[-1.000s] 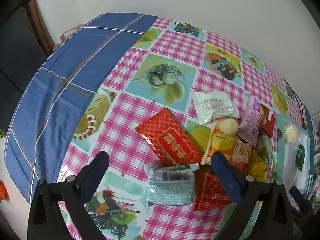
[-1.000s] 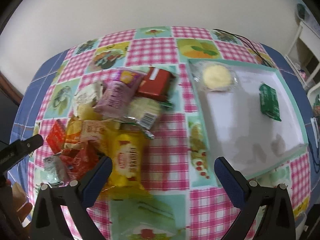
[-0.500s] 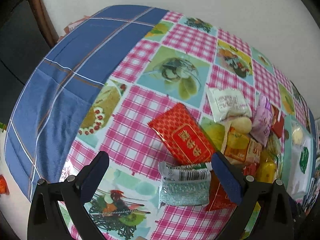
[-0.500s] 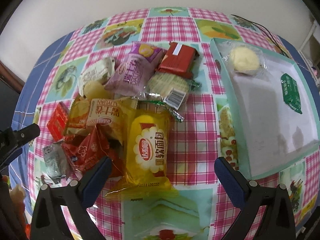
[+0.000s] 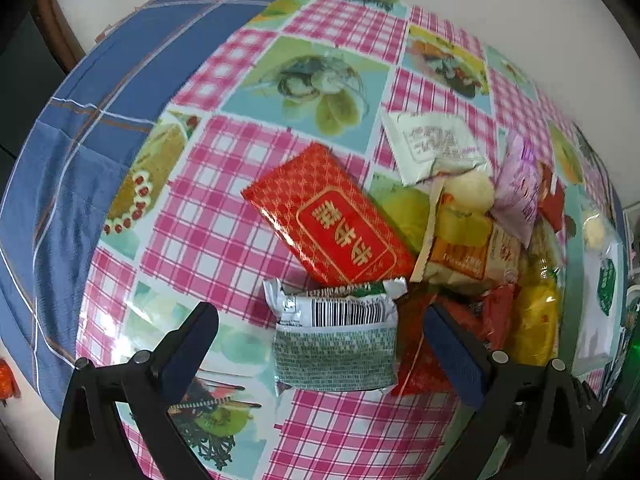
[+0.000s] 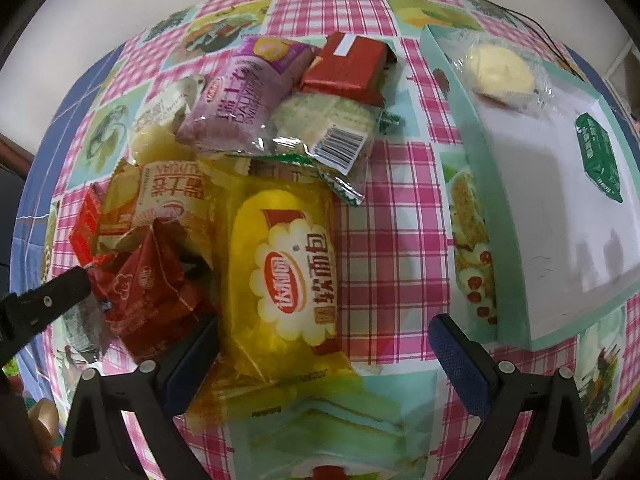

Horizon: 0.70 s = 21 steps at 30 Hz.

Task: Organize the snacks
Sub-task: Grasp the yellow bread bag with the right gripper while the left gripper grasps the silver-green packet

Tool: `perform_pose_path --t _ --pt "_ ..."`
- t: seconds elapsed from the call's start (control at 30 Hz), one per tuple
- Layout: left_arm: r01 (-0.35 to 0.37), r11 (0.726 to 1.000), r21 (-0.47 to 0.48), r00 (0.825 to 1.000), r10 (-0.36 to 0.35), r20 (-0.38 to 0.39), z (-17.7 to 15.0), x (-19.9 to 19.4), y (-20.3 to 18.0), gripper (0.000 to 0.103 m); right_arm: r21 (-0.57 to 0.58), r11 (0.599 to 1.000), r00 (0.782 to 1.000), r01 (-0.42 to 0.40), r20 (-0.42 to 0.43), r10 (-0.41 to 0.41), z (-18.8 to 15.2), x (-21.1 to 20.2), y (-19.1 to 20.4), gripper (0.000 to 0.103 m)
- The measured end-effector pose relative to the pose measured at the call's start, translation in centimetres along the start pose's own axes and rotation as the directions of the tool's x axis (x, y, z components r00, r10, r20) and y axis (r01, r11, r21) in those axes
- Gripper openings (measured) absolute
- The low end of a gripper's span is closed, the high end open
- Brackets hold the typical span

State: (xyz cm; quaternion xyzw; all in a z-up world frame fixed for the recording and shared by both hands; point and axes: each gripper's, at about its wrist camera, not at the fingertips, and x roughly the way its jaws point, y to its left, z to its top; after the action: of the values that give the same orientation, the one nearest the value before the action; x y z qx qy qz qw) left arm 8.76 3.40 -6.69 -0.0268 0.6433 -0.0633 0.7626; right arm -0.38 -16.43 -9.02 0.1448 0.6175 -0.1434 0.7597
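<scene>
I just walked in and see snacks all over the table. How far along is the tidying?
Barely started. Done: only two items lie in the tray, a wrapped pale cake and a green packet. In hand: nothing; both jaws are open, the right gripper hanging over the yellow bread pack, the left gripper over the grey-green packet. Left: the rest of the pile, including the red box.

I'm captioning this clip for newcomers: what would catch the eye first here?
A bright heap of snack packets on the checked tablecloth, led by the big yellow bread bag between the right gripper's open fingers. To its right, a pale tray holds only a wrapped round cake and a green packet.
</scene>
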Motion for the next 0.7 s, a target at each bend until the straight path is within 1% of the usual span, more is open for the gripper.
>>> perform_pose_path --t 0.07,0.2,0.3,0.4,0.47,0.5,0.57,0.6,0.67,0.7 --pt "-0.010 1.000 -0.002 1.000 0.010 -0.022 0.0 0.5 -0.1 0.102 -0.005 1.000 1.000 0.008 0.005 -0.008 -0.1 0.1 -0.2 0.103" --pt "0.001 0.999 -0.045 0.999 -0.004 -0.049 0.0 1.0 0.4 0.102 -0.014 1.000 1.000 0.010 0.014 -0.009 0.1 0.3 -0.1 0.103" --pt "-0.011 0.998 -0.067 0.997 0.006 -0.071 -0.1 1.3 0.8 0.102 -0.023 1.000 1.000 0.005 0.021 -0.004 0.6 0.3 0.0 0.103" --pt "-0.014 0.997 -0.076 0.997 0.007 -0.083 -0.4 1.5 1.0 0.097 -0.022 1.000 0.999 -0.008 0.039 0.009 1.5 0.3 0.0 0.103" --pt "-0.009 0.997 -0.074 0.997 0.004 -0.075 -0.5 1.4 1.0 0.086 -0.012 1.000 0.998 -0.020 0.057 0.021 2.0 -0.2 0.0 0.103" --pt "-0.007 0.998 -0.069 0.998 0.002 -0.068 -0.4 1.3 1.0 0.082 -0.009 1.000 0.998 -0.024 0.061 0.024 2.4 -0.3 -0.1 0.103" --pt "0.014 0.998 -0.064 0.998 -0.018 -0.060 -0.4 1.0 1.0 0.069 -0.006 0.999 0.997 -0.033 0.076 0.033 2.7 -0.7 -0.2 0.101" --pt "0.025 0.998 -0.064 0.998 -0.028 -0.059 -0.1 1.0 0.9 0.066 -0.005 0.999 0.996 -0.034 0.086 0.034 2.9 -1.0 -0.3 0.099" --pt "0.038 0.997 -0.067 0.997 -0.042 -0.061 0.1 1.0 0.7 0.063 -0.005 1.000 0.994 -0.031 0.100 0.031 3.1 -1.4 -0.3 0.085" --pt "0.038 0.997 -0.067 0.997 -0.042 -0.061 0.1 1.1 0.6 0.062 -0.006 0.999 0.994 -0.036 0.103 0.036 3.1 -1.7 -0.5 0.082"
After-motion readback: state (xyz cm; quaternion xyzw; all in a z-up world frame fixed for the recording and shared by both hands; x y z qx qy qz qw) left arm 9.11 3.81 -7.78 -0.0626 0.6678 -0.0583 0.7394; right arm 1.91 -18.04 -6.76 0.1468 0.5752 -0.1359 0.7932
